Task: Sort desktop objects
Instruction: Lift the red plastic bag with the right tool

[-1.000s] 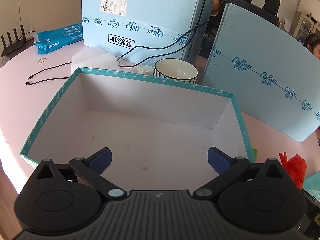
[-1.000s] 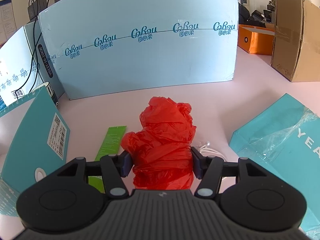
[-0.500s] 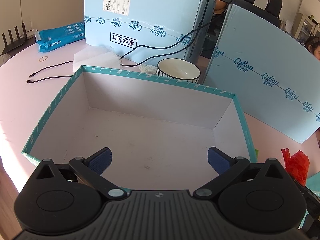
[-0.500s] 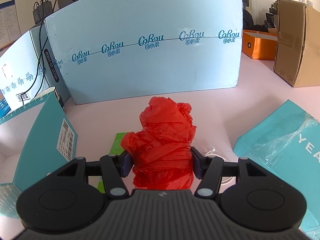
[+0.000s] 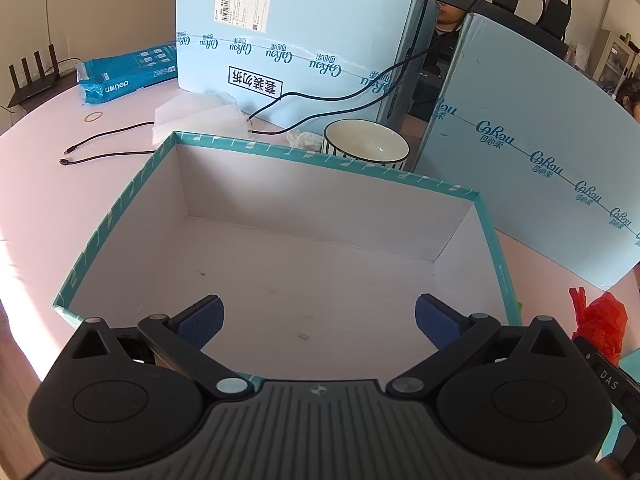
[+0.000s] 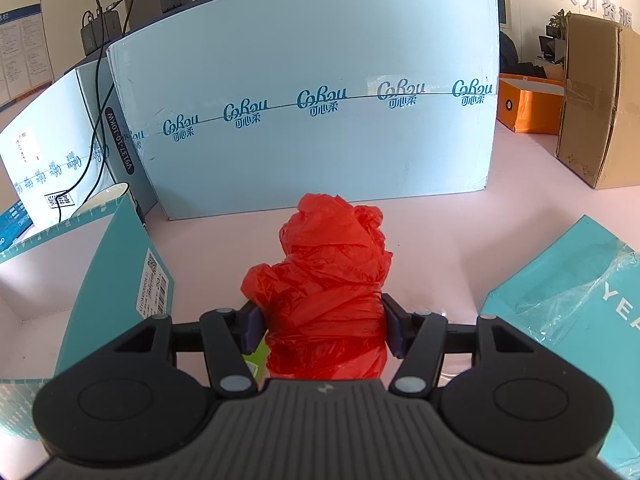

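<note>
Lifted higher than a second ago, the red bag rides toward the box while the left claw waits wide apart.

Left wrist view: left claw (image 5: pixel 319 319) hangs over the white floor of the teal-rimmed box (image 5: pixel 320 158), fingers spread wide and holding nothing; nothing lies in the box. Beyond its far wall stands a bowl (image 5: pixel 366 143), its inside bare. Right of the claw, outside the box, shows the red bag (image 5: pixel 600 320).
Right wrist view: right claw (image 6: pixel 322 330) is clamped on the crumpled red bag (image 6: pixel 328 280), pads pressing both sides. The box (image 6: pixel 116 268) stands to its left, a teal package (image 6: pixel 568 304) to its right.
</note>
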A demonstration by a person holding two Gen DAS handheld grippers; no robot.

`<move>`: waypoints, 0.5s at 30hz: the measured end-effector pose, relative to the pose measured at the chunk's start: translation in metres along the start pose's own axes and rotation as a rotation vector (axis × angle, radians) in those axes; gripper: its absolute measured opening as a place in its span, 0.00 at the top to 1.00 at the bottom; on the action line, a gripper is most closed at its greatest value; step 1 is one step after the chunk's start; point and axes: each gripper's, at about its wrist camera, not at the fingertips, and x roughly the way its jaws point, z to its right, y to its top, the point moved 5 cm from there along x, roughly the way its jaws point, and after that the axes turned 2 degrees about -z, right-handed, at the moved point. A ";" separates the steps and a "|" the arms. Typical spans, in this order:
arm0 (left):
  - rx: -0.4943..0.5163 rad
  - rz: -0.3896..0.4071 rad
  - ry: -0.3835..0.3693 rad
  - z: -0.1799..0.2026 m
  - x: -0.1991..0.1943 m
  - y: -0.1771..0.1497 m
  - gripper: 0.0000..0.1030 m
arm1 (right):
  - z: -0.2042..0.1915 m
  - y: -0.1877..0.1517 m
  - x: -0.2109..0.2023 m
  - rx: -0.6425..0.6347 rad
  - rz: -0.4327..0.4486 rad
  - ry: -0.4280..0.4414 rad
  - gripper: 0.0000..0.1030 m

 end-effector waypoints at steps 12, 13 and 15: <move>-0.015 0.002 0.012 -0.009 0.000 0.003 0.01 | -0.012 0.007 -0.003 -0.010 0.019 0.025 0.41; -0.016 0.002 0.014 -0.010 0.000 0.003 0.01 | -0.012 0.007 -0.003 -0.010 0.021 0.026 0.41; -0.019 0.004 0.015 -0.012 0.000 0.004 0.01 | -0.014 0.008 -0.003 -0.010 0.023 0.027 0.41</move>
